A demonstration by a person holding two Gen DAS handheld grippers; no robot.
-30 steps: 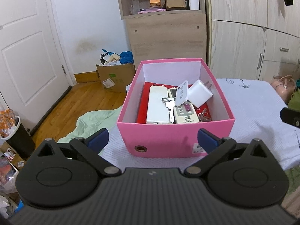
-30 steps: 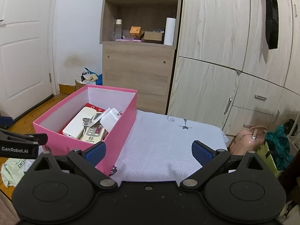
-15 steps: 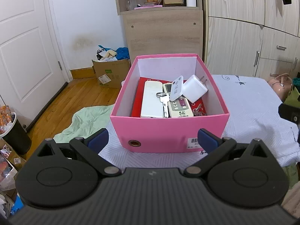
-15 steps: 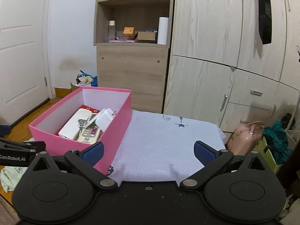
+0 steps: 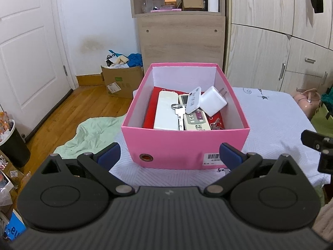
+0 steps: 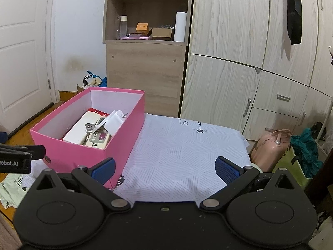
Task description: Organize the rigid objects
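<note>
A pink box [image 5: 185, 145] stands on the white bedspread [image 5: 270, 116]. It holds a long white remote [image 5: 166, 112], a buttoned remote [image 5: 195, 118], a key [image 5: 180, 114], a small white card-like remote [image 5: 193, 100], a white charger plug [image 5: 213, 103] and a red flat item [image 5: 150, 110]. My left gripper [image 5: 169, 153] is open and empty, just in front of the box. My right gripper [image 6: 164, 167] is open and empty over the bedspread [image 6: 187, 150], right of the box [image 6: 68, 154].
A wooden shelf cabinet [image 6: 145, 66] and wardrobe [image 6: 249, 62] stand behind the bed. A cardboard box [image 5: 122, 81], a green cloth [image 5: 91, 133] and a black bin [image 5: 12, 145] are on the floor at left. A pink bag [image 6: 270, 150] sits right of the bed.
Both grippers have drawn back and risen a little from the box, which now looks smaller and farther. Both stay open and empty. Nothing in the box moved.
</note>
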